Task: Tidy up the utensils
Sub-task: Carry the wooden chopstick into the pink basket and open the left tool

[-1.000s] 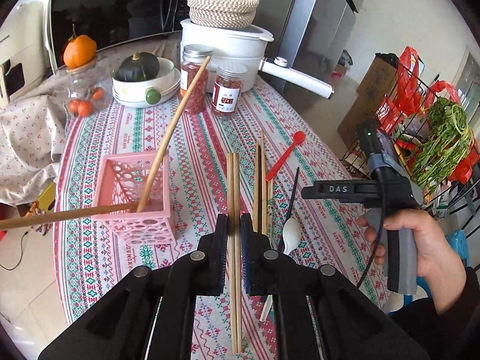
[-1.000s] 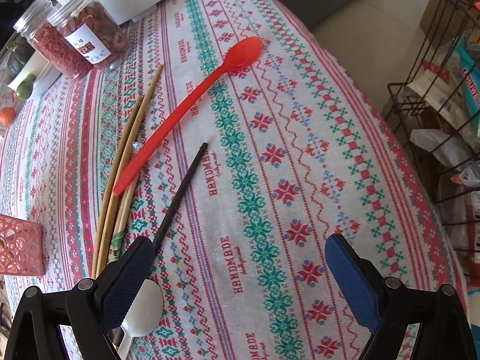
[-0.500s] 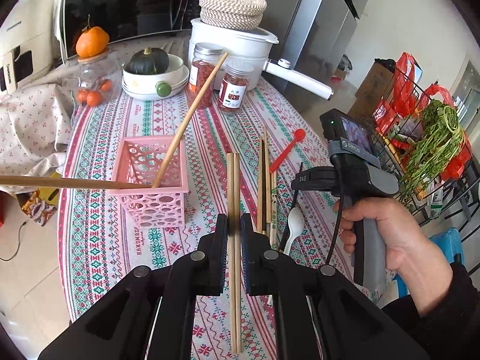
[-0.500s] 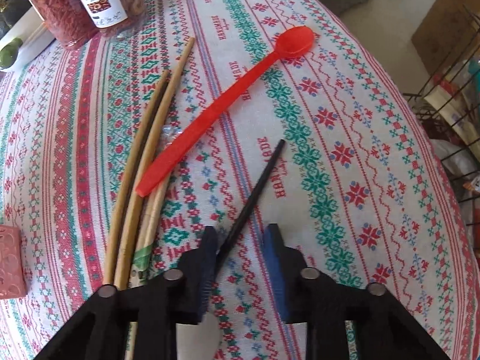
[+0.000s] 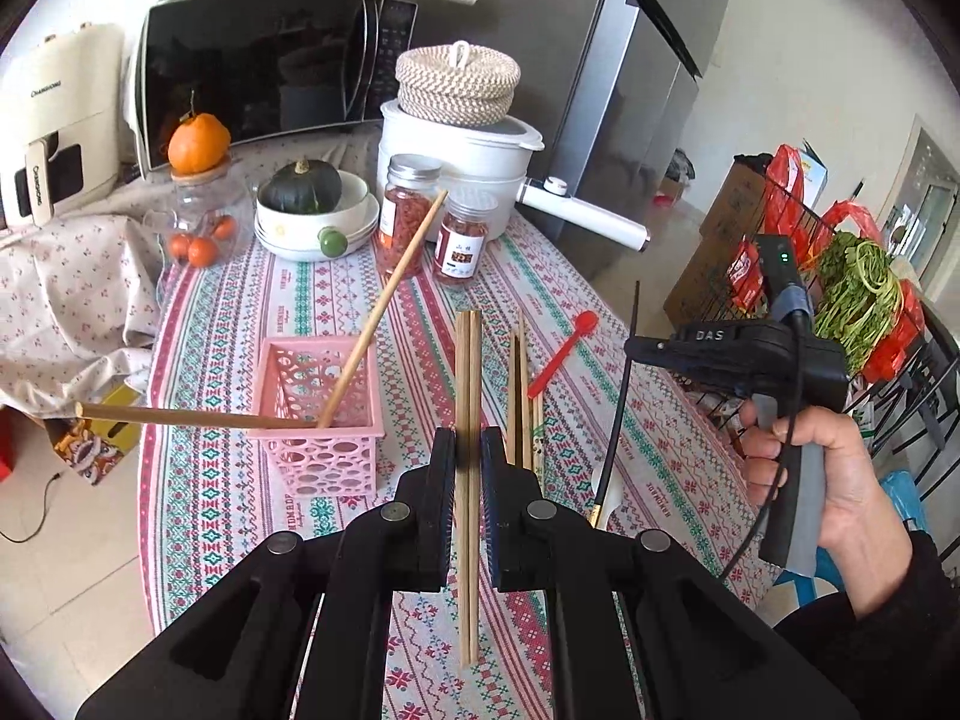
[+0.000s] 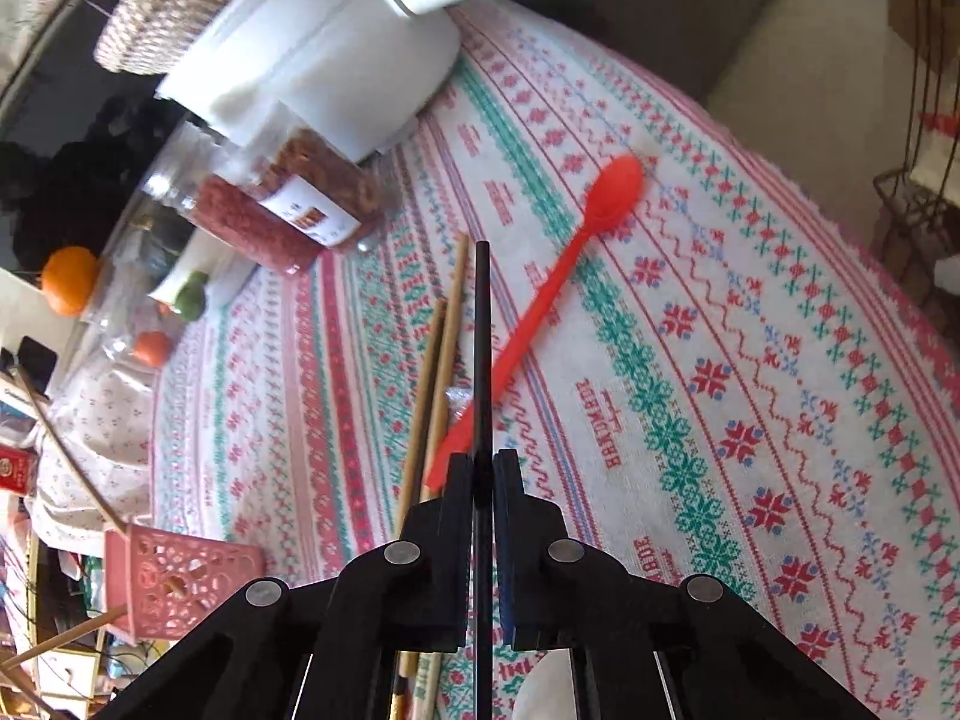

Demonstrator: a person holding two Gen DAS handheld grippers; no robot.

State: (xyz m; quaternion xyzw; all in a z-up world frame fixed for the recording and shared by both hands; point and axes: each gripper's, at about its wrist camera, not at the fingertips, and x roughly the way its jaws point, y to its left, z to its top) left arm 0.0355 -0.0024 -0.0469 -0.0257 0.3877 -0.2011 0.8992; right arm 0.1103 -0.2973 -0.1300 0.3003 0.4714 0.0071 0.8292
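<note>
My left gripper (image 5: 467,441) is shut on a pair of wooden chopsticks (image 5: 467,372) and holds them above the table. A pink basket (image 5: 318,414) to its left holds two chopsticks (image 5: 384,312) that lean out. My right gripper (image 6: 482,468) is shut on the black handle of a white-bowled spoon (image 6: 482,348) and holds it lifted; the spoon also shows in the left wrist view (image 5: 621,396). A red spoon (image 6: 558,276) and more wooden chopsticks (image 6: 435,372) lie on the tablecloth under it.
At the back stand two spice jars (image 5: 408,210), a white pot (image 5: 468,150) with a long handle, a bowl with a squash (image 5: 306,204), a microwave (image 5: 264,66). A wire rack with greens (image 5: 858,288) stands right of the table.
My right gripper has closed on the black spoon handle and lifted it off the cloth. My left gripper has risen and pulled back with the chopsticks.
</note>
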